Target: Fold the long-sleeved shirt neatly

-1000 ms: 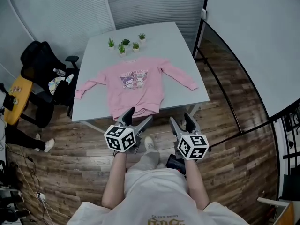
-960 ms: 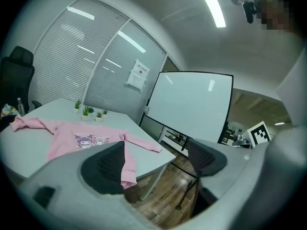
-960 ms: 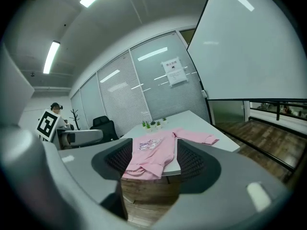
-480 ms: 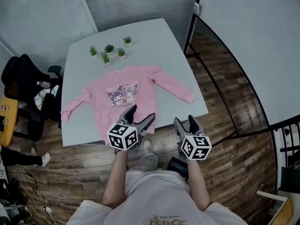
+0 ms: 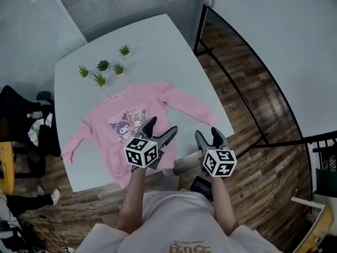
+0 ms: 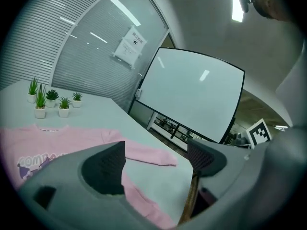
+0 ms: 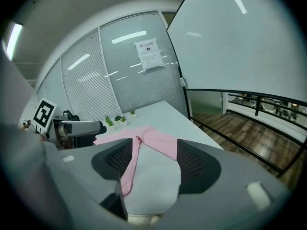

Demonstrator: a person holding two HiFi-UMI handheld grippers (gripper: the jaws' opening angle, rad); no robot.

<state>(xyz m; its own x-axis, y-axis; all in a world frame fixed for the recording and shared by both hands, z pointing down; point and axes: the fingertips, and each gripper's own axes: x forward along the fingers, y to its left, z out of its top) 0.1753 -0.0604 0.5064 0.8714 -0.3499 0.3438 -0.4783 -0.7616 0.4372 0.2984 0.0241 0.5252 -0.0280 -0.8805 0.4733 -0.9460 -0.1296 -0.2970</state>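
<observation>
We've got the pink long-sleeved shirt lying flat on the white counter, print side up, collar toward the far edge, hem along the near edge. Both sleeves are spread out: one cuff sits by the left edge, the other reaches toward the right edge near the near-right corner. Four small potted plants stand in a cluster just beyond the collar, apart from the fabric. Our left gripper is above the shirt's lower body close to the near edge; its jaws are apart with nothing between them, and its own view shows only sleeve and bare counter through the gap. Our right gripper is by the near-right corner, beside the hem; jaws also apart and empty, with cloth and counter visible past them. Neither gripper touches the shirt. Wood floor is around the counter.
</observation>
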